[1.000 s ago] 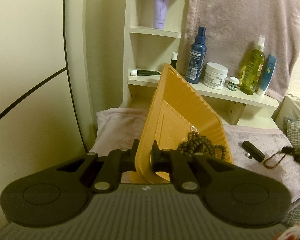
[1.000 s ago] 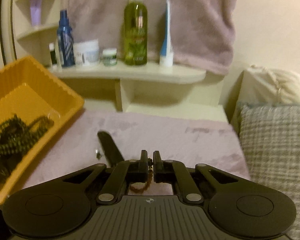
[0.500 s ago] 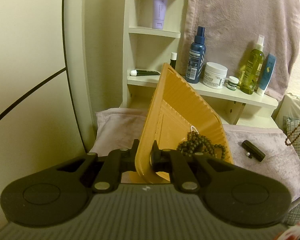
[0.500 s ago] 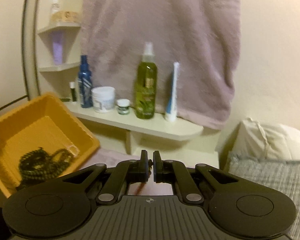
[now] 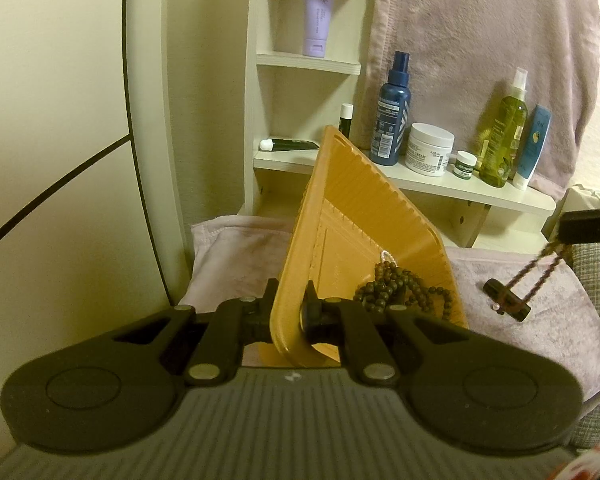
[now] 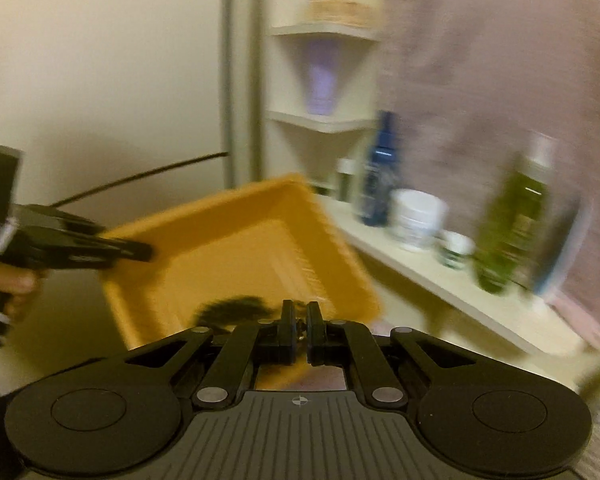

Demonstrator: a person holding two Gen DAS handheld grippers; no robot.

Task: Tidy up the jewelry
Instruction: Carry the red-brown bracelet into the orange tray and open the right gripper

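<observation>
**Carrying the beaded bracelet over to the tilted tray**

The right gripper point(image 6: 299, 332) is closed on a thin brown beaded bracelet point(image 5: 540, 276). In its own blurred view only a small glint shows between the pads, but the left wrist view shows the loop hanging free beneath that gripper, above the mauve cloth point(image 5: 556, 320) that covers the surface. The left gripper point(image 5: 288, 312) is clamped on the near rim of the orange plastic tray point(image 5: 364, 216), one pad inside the wall and one outside, holding the tray tipped up on its edge. A heap of dark bead necklaces point(image 5: 396, 290) has gathered in the tray's low corner, next to a small white loop.

To do this step well, the right gripper should probably bring the dangling loop fully past the tray's raised rim before letting go, so that the beads fall inside and not on the cloth. The loop swings freely, so a slower approach would let it settle first. A release low over the heap, with the jaws opened only once the bracelet hangs above the tray floor, looks safest. The left gripper would do best to keep its hold firm and its tilt fixed; more tilt could spill the necklaces.

A black cylindrical object point(image 5: 506, 301) with a small pearl-like bead beside it lies on the cloth under the bracelet, apparently yet to be sorted. Behind, the shelf point(image 5: 460, 190) carries a blue bottle point(image 5: 390, 120), a white jar point(image 5: 428, 154) and a green spray bottle point(image 5: 502, 136).
</observation>
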